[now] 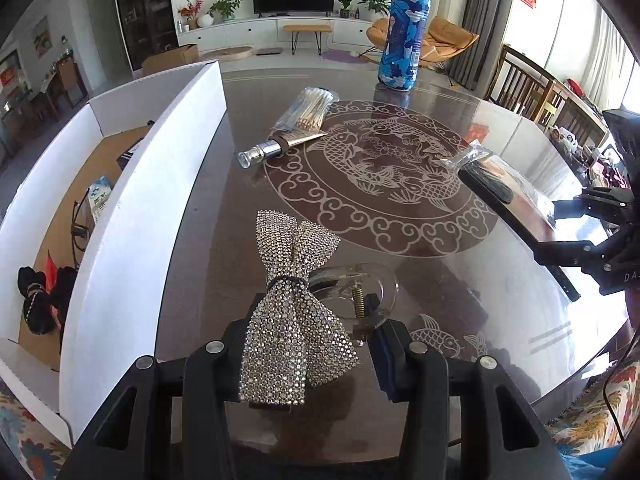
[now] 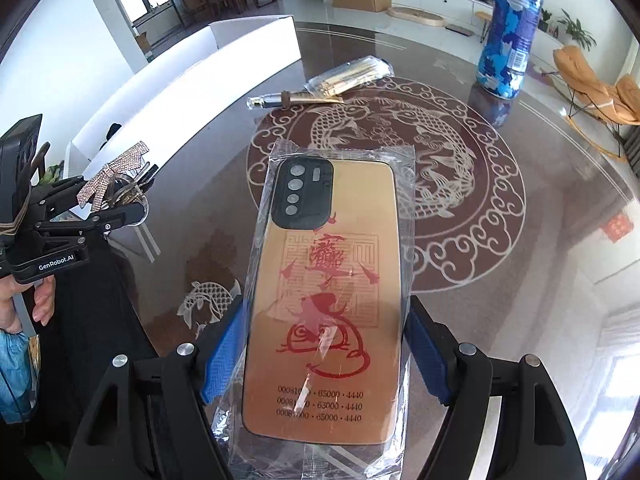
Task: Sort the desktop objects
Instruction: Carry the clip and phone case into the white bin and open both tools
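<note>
Both grippers are loaded above the glass table: the left gripper clamps a rhinestone bow hair clip just beside the white box, and the right gripper pinches a bagged gold phone case. Farther back lie a tube touching a packet of swabs, with a blue bottle standing beyond.

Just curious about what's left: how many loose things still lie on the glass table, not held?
3: blue bottle standing at the far edge, bag of sticks mid-table, silver-capped tube touching it. Others may be hidden.
</note>
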Demonstrator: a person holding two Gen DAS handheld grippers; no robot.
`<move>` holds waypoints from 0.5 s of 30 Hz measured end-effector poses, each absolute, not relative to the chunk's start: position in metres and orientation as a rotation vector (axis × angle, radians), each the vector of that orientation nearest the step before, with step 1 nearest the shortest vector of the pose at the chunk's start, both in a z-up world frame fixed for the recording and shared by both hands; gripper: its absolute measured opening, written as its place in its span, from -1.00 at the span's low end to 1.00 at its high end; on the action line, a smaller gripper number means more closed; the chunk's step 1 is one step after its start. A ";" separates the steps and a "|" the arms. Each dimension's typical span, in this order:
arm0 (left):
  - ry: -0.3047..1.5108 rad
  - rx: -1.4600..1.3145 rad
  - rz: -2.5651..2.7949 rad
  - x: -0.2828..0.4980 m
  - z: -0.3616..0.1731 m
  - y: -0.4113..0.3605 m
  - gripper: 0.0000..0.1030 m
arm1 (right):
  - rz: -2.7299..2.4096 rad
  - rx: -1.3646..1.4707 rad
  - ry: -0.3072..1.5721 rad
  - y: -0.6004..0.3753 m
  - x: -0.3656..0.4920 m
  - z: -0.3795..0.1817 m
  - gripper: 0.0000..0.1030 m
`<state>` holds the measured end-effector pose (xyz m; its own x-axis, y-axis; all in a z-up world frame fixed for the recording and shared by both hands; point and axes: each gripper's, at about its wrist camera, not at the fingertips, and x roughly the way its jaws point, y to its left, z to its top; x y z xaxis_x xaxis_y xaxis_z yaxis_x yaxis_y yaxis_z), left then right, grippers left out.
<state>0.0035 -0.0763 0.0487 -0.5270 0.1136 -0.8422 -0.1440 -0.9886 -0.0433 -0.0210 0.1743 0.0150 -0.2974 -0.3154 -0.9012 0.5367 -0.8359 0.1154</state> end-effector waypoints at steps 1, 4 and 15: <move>0.043 -1.438 2.634 0.003 0.053 -0.082 -0.09 | -2.147 1.411 0.289 0.165 -0.022 0.020 0.48; 0.034 -1.424 2.669 0.005 0.067 -0.100 -0.09 | -2.122 1.358 0.296 0.138 -0.025 0.034 0.48; -0.007 -1.381 2.821 0.008 0.118 -0.183 -0.09 | -1.996 1.227 0.341 0.035 -0.035 0.071 0.48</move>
<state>0.0082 -0.1833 0.1182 -0.6134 0.0024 -0.7898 0.0013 -1.0000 -0.0040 -0.0350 0.0349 0.0711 -0.2542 -0.4615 -0.8500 0.7174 -0.6793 0.1543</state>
